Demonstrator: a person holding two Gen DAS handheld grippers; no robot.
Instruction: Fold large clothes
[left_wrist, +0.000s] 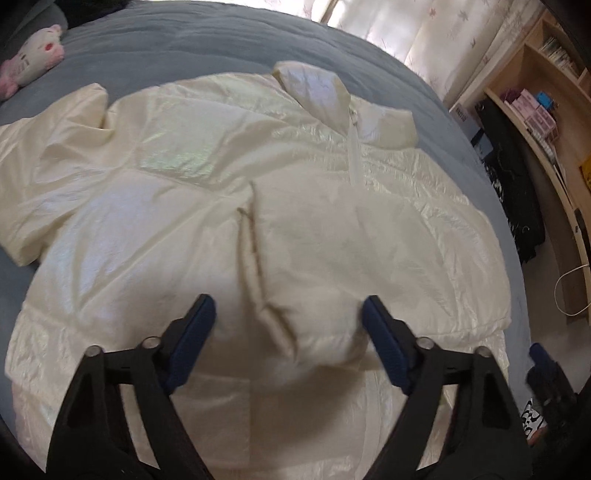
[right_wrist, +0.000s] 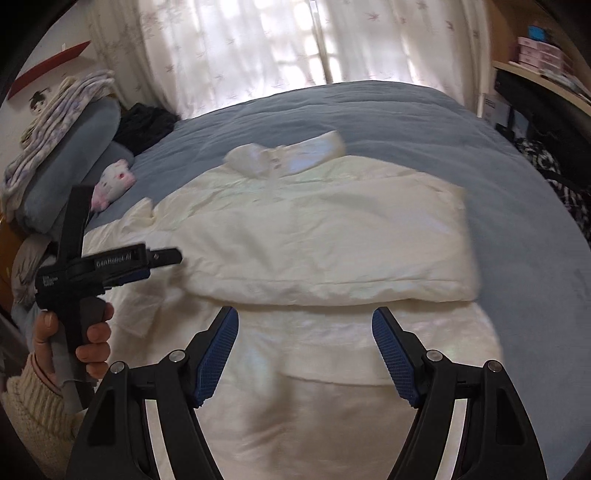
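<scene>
A cream puffer jacket (left_wrist: 229, 206) lies spread on the blue bed, collar (left_wrist: 317, 92) far, zipper up. One sleeve is folded across its front (right_wrist: 325, 243); the other sleeve (left_wrist: 48, 155) lies out to the left. My left gripper (left_wrist: 288, 310) is open and empty just above the jacket's lower front. My right gripper (right_wrist: 304, 321) is open and empty above the hem. The left gripper also shows in the right wrist view (right_wrist: 162, 258), held in a hand at the left, over the jacket's edge.
A blue duvet (right_wrist: 369, 114) covers the bed. A pink and white plush toy (left_wrist: 37, 51) lies near pillows (right_wrist: 66, 147) at the bed's head. Wooden shelves (left_wrist: 546, 96) and dark clothes (left_wrist: 513, 184) stand to the right. Curtains (right_wrist: 295, 40) hang behind.
</scene>
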